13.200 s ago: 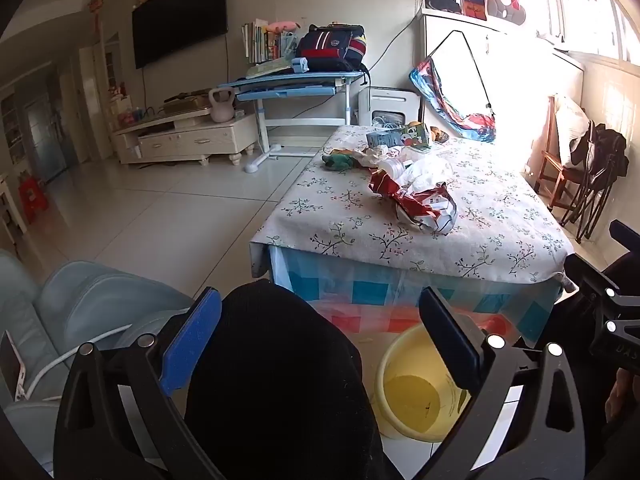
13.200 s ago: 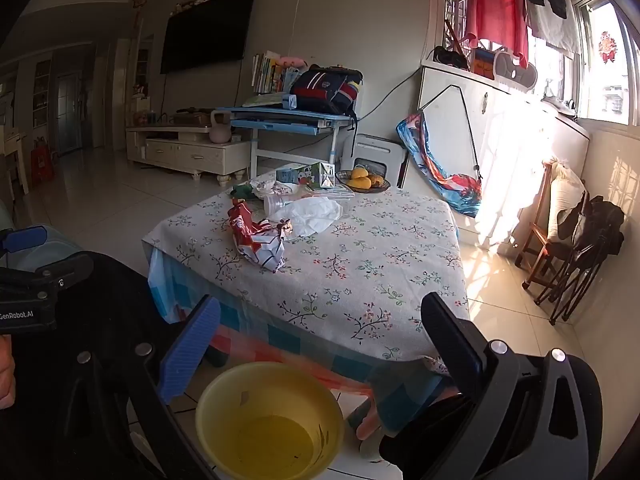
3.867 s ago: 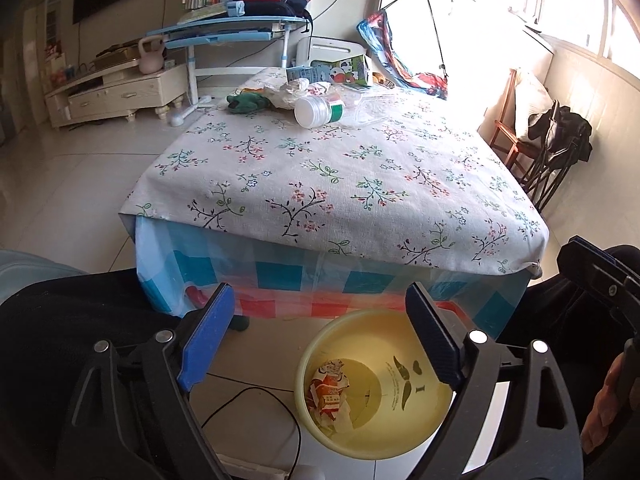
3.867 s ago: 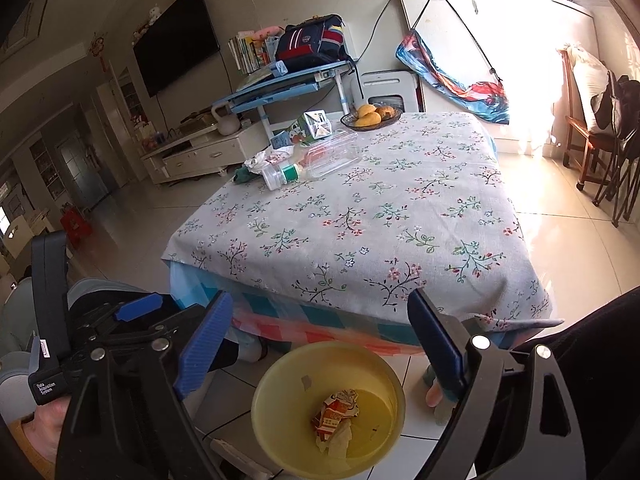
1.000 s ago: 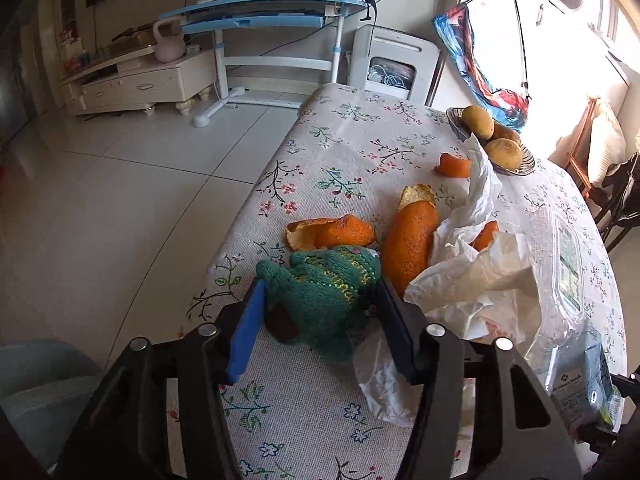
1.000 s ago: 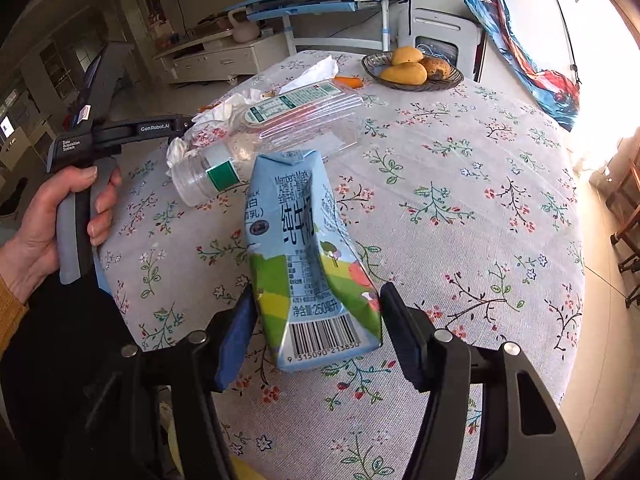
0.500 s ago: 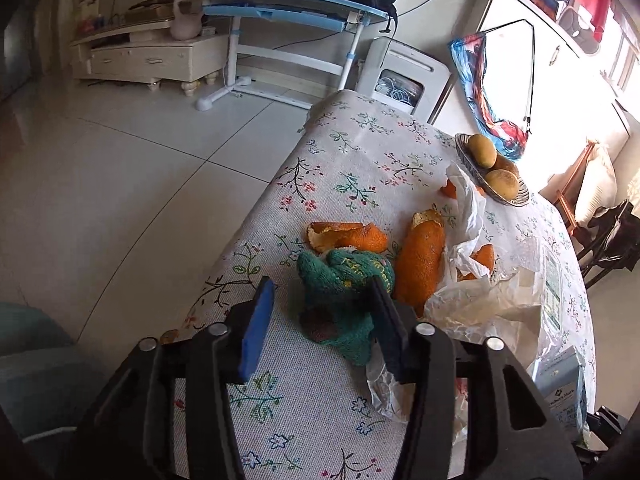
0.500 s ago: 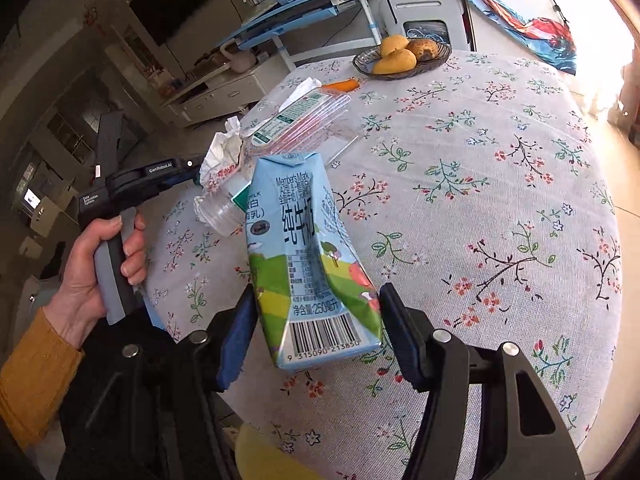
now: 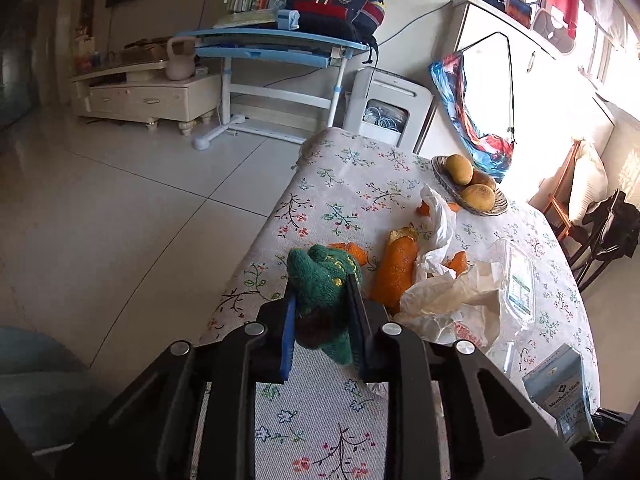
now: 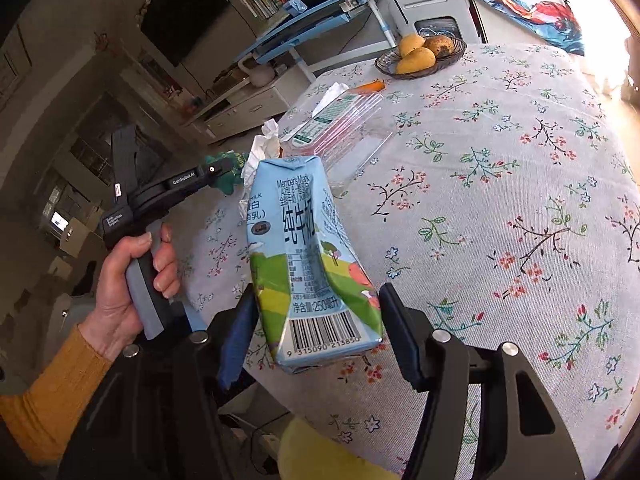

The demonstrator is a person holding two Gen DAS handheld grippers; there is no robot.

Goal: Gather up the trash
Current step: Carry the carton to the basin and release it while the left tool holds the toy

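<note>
Right gripper point(image 10: 316, 320) clamps milk carton point(image 10: 306, 256) between jaws.

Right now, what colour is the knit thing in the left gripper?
Dark green knit item with yellow markings, clamped in the left gripper; left wrist view shows it best.

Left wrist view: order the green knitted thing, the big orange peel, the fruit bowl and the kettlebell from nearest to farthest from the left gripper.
1. Green knitted thing, clamped in the left gripper.
2. Big orange peel, just right.
3. Fruit bowl, far right on the table.
4. Kettlebell, on the cabinet, upper left.
</note>
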